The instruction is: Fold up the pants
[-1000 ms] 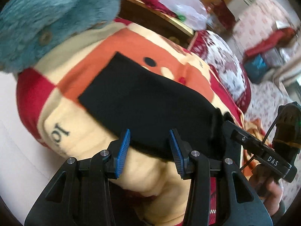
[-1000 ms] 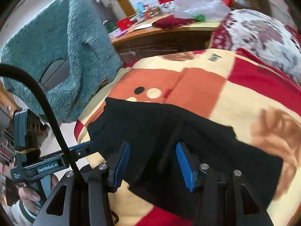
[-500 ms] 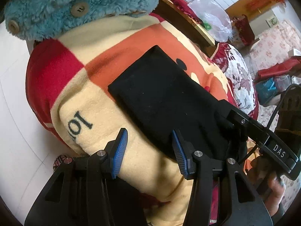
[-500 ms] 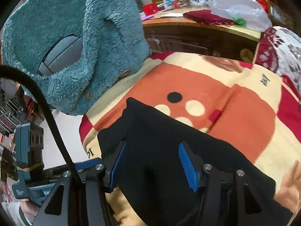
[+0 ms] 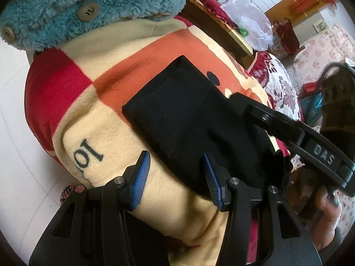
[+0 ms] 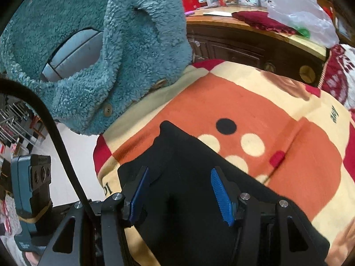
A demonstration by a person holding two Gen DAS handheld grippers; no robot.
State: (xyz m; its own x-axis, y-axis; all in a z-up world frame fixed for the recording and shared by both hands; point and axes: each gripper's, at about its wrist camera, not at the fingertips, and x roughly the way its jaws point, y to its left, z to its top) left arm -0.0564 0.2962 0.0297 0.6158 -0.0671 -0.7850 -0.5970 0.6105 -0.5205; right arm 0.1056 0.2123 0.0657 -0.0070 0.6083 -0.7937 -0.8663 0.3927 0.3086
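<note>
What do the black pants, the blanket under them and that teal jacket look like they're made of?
Black pants: likely a soft matte knit or fleece; no sheen, faint lint specks, thick folded edges.
Blanket: plush printed fleece, judging by its short fuzzy nap.
Teal jacket: curly sherpa-style pile with buttons that look wooden or plastic.

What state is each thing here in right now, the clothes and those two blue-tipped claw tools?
Black pants: folded into a flat stack, lying on the blanket, not gripped.
Left gripper: open, fingers apart, nothing between them.
Right gripper: open, poised over the pants.
Blanket: spread out under the pants.
Teal fleece jacket: unbuttoned, draped beside the blanket.
Plastic bag: crumpled on the wooden counter.
</note>
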